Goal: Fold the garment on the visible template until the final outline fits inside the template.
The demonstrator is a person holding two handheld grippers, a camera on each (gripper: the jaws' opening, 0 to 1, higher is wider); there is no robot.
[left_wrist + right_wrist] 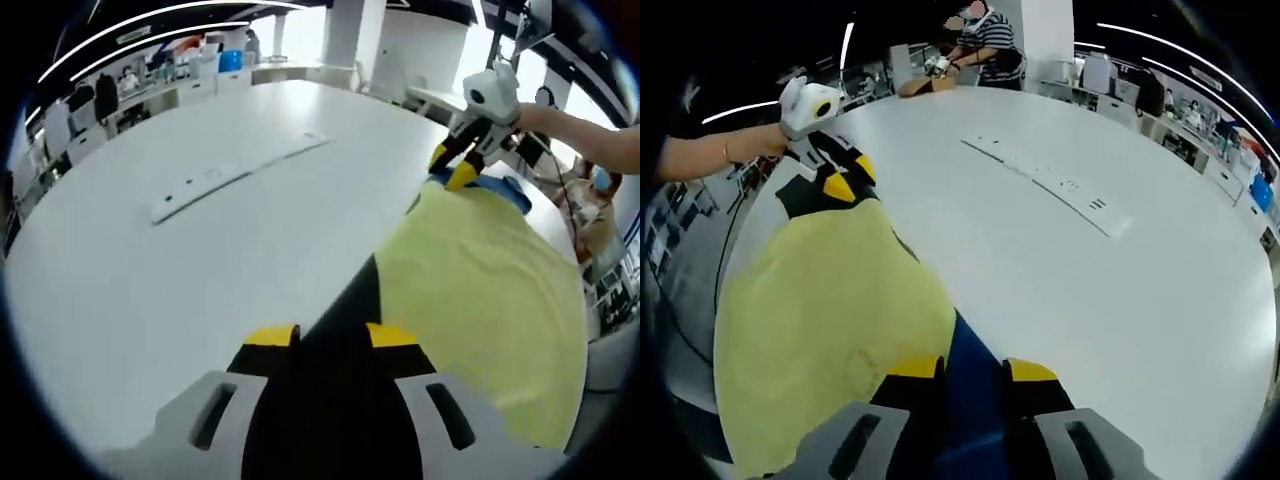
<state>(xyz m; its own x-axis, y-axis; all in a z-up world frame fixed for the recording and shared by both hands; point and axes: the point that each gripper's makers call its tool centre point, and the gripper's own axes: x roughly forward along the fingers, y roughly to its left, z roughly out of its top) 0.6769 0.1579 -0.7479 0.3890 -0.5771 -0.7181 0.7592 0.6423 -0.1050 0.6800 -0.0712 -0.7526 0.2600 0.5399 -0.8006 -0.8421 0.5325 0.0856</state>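
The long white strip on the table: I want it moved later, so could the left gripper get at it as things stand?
Probably not yet: the left gripper appears clamped on the yellow garment. The white strip lies ahead over bare table.

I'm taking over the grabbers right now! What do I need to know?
Left gripper: fingers look shut on a black part of the garment.
Right gripper: fingers look shut on a blue part of the garment.
The yellow garment is stretched between the two grippers, over the edge of the white table.
A pale strip lies further off on the table.
Done: both ends appear gripped.
Left: lay it out, fold it, and check the outline fits the template. No fold is visible yet.
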